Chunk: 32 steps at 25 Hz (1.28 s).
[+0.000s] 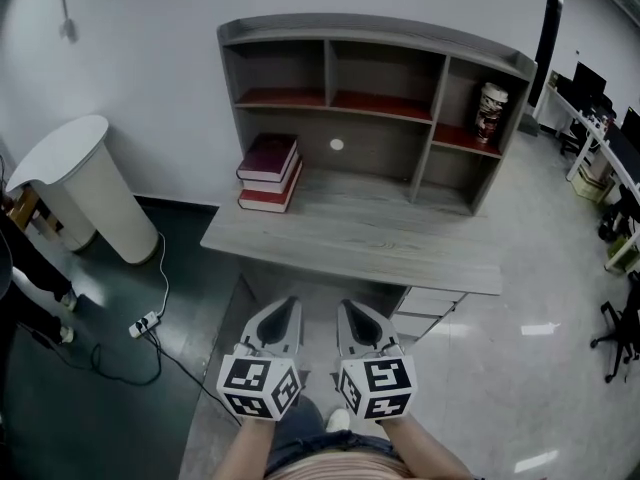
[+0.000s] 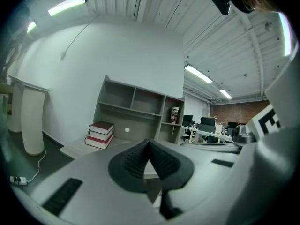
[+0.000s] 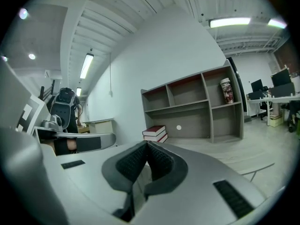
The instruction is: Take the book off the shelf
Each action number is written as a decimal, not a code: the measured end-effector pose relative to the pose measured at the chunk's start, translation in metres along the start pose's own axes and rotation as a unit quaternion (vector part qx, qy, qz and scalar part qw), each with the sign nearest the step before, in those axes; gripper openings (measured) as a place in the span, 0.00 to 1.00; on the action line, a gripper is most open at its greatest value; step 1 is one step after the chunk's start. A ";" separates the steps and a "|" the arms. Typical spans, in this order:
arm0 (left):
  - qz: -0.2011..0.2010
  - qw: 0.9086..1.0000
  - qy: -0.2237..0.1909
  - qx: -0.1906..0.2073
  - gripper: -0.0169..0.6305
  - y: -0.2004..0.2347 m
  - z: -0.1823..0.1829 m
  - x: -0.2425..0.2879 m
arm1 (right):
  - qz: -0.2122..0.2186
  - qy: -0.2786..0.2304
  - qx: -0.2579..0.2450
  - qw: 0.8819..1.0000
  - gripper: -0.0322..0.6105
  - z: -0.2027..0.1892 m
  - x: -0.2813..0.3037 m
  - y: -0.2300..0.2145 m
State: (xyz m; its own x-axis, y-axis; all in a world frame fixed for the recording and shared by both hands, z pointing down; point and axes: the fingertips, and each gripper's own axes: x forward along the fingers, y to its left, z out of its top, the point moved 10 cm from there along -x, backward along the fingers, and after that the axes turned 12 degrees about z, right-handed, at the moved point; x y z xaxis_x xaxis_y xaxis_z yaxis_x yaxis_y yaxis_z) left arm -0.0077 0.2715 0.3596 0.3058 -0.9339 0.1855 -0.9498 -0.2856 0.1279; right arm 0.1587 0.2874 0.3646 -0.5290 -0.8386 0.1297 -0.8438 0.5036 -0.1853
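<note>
A stack of three dark red books [image 1: 270,171] lies flat at the left end of the grey desk [image 1: 350,238], under the shelf unit [image 1: 375,103]. The same books [image 2: 100,134] show far off in the left gripper view, and the books [image 3: 155,133] also in the right gripper view. My left gripper [image 1: 282,320] and right gripper [image 1: 355,320] hang side by side in front of the desk's near edge, well short of the books. Both are shut with nothing between their jaws.
A printed can [image 1: 490,111] stands in the shelf's right compartment. A white bin [image 1: 85,183] stands left of the desk, with a power strip [image 1: 146,323] and cable on the dark floor. Office chairs and desks [image 1: 610,168] fill the far right.
</note>
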 end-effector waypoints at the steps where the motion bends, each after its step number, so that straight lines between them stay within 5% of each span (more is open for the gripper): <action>1: 0.004 1.000 -0.001 0.002 0.05 0.000 0.001 0.001 | 0.001 -0.002 0.000 1.000 0.06 0.002 0.001 -0.001; 15: 0.021 1.000 -0.006 0.022 0.05 0.012 0.016 0.042 | 0.014 -0.002 0.011 1.000 0.06 0.015 0.044 -0.021; 32: 0.050 0.999 0.015 -0.009 0.05 0.101 0.026 0.132 | 0.036 0.033 0.033 0.998 0.06 0.011 0.169 -0.037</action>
State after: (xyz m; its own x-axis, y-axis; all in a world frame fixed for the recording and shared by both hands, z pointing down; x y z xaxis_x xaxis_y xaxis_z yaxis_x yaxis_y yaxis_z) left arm -0.0647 0.1141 0.3711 0.2110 -0.9507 0.2274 -0.9746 -0.1867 0.1241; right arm 0.1010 0.1246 0.3826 -0.5953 -0.7836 0.1777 -0.7964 0.5461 -0.2598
